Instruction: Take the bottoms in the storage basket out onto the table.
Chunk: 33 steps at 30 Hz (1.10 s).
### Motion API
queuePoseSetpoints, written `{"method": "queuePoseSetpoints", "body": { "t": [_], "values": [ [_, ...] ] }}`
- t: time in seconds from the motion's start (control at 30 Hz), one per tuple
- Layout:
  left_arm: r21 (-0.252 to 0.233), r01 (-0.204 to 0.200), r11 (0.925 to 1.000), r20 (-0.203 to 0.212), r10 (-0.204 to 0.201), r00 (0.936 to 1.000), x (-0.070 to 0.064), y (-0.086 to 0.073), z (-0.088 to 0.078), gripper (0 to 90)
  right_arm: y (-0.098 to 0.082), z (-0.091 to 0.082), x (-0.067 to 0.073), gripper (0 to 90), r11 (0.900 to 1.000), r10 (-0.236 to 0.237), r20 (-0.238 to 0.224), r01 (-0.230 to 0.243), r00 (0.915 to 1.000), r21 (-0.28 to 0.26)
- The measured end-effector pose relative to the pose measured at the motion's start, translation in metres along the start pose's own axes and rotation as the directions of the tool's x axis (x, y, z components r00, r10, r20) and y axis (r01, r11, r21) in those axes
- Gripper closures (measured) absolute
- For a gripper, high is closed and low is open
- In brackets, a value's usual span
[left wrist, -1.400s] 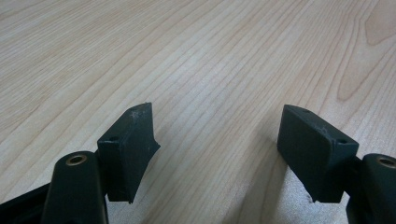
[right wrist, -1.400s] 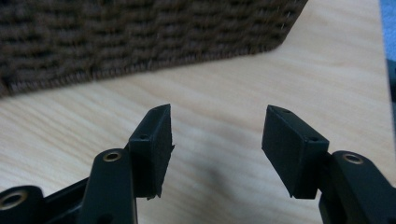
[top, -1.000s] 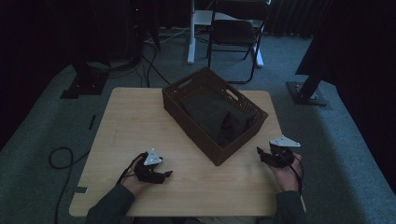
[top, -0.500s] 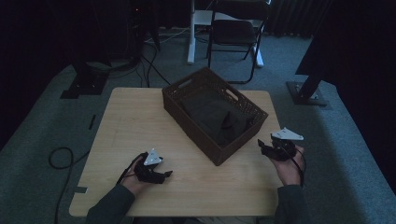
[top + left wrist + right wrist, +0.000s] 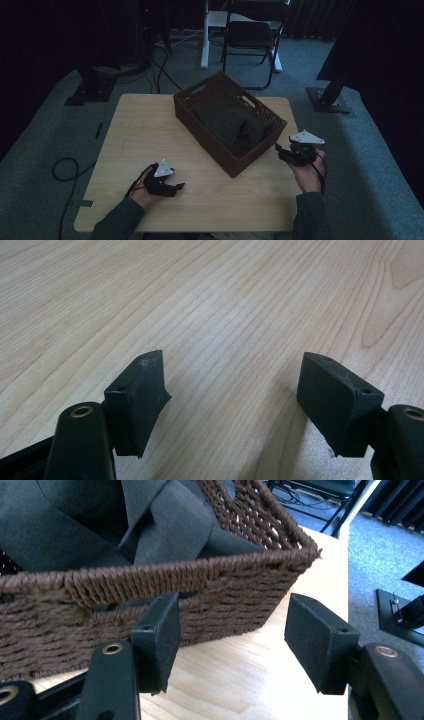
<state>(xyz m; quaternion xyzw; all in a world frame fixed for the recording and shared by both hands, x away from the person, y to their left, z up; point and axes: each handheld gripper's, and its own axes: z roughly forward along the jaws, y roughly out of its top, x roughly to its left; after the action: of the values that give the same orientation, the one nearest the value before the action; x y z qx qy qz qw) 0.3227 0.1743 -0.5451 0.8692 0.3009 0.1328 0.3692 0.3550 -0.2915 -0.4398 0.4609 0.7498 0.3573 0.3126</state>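
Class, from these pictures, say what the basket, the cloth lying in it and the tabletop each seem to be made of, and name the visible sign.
Basket: brown woven fibre, likely wicker or twisted cord; its rim shows rope-like plaits.
Cloth: dark grey fabric, matte, lying in soft folds.
Tabletop: pale wood or wood-look laminate, smooth, with visible grain lines; which one cannot be told.
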Motion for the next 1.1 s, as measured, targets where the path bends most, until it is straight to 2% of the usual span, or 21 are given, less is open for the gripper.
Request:
{"method": "queuePoseSetpoints", "body": {
  "t": [0.53,1.1],
  "values": [
    [-0.001,-0.002,1.0000,-0.002,0.002,1.0000,0.000,0.000,0.000,28.0,0.022,0.004,0.012,38.9,0.999,-0.023,-0.017,0.023,0.9996,-0.038],
    [0.001,-0.002,1.0000,-0.001,0.002,1.0000,0.000,0.000,0.000,27.9,0.044,0.016,0.042,43.9,0.995,-0.075,-0.073,0.070,0.9945,-0.069]
  ]
}}
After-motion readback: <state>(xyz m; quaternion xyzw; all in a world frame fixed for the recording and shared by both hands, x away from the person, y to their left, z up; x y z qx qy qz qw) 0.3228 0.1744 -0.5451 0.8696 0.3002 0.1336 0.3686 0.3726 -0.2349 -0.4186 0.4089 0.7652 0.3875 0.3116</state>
